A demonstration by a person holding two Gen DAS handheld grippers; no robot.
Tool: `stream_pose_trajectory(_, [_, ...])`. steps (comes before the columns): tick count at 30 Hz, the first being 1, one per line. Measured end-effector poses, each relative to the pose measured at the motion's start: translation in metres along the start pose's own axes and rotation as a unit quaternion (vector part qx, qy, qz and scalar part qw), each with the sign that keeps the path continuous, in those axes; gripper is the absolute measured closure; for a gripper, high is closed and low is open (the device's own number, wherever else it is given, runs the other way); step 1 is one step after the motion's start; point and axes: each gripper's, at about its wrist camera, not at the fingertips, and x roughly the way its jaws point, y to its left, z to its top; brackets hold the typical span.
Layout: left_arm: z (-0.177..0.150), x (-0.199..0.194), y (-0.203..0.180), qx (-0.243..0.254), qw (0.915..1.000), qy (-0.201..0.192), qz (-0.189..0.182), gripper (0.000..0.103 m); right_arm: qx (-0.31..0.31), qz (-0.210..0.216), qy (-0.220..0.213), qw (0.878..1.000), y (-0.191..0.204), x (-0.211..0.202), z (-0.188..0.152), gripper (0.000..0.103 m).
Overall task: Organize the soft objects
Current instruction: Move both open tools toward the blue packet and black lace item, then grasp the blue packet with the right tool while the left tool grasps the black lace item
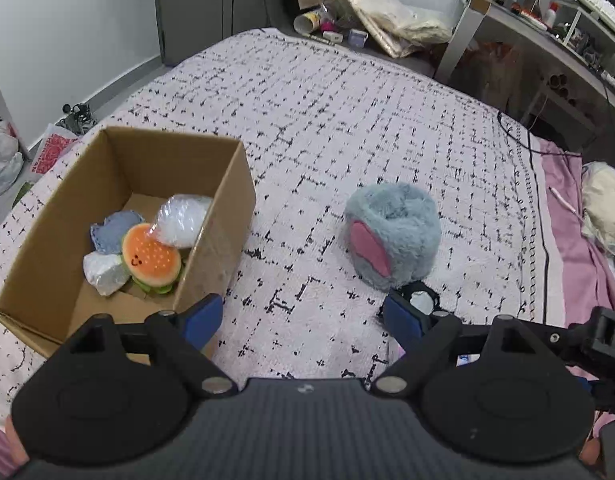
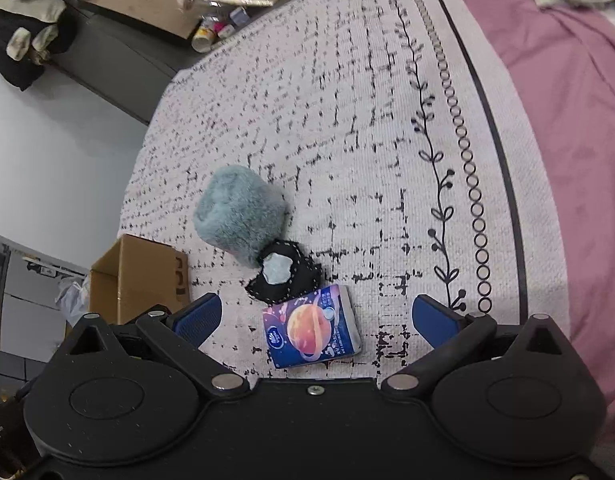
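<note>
1. Lower left of the left wrist view: the cardboard box (image 1: 119,216) sits on the patterned blanket (image 1: 327,120) and it is already part filled. A burger plush (image 1: 151,260), a blue fabric piece (image 1: 113,232) and two clear bags of white stuffing (image 1: 183,220) lie on its floor. Call it roughly halfway, as a judgement.
2. Centre right of that view: the furry grey-blue toy (image 1: 391,236) with a pink ear is out on the blanket, well apart from the box.
3. Lower centre of the right wrist view: a black felt piece (image 2: 283,276) touches the furry toy, and a tissue pack (image 2: 311,326) with a planet print lies just beside it. So three things look left to put away.
4. The left gripper (image 1: 303,316) is spread wide, holds nothing, and hangs over bare blanket between box and toy.
5. The right gripper (image 2: 315,318) is spread wide too, empty, with the tissue pack lying between its blue fingers (image 2: 199,316), apparently untouched.
</note>
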Motion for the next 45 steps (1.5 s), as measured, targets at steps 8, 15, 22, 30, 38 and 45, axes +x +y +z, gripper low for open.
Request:
stream_pose_trajectory(8, [-0.002,0.015,0.0,-0.003,0.9999,0.012,0.009,0.017,-0.011,-0.02,0.039,0.999,0.003,0.03,0.0,0.007])
stream_pose_trajectory(15, [0.003,0.022,0.005,-0.018,0.9996,0.021,0.008,0.017,0.02,-0.031,0.059,0.998,-0.006,0.048,0.003,0.023])
stream_pose_trajectory(22, [0.008,0.028,0.001,-0.02,0.9995,0.024,0.004,0.017,-0.012,-0.046,0.061,0.997,0.003,0.055,0.0,0.036])
stream_pose_trajectory(30, [0.012,0.039,-0.013,-0.012,0.9994,0.033,-0.007,0.017,-0.003,-0.005,0.063,0.998,0.001,0.049,-0.002,0.08])
stream_pose_trajectory(38, [0.01,0.048,-0.035,-0.001,0.9982,0.046,-0.039,0.017,0.017,-0.02,0.002,1.0,-0.009,0.024,-0.001,0.084])
stream_pose_trajectory(45, [0.009,0.065,-0.054,-0.012,0.9964,0.062,-0.056,0.017,0.053,-0.033,-0.025,0.998,-0.023,0.013,0.001,0.085])
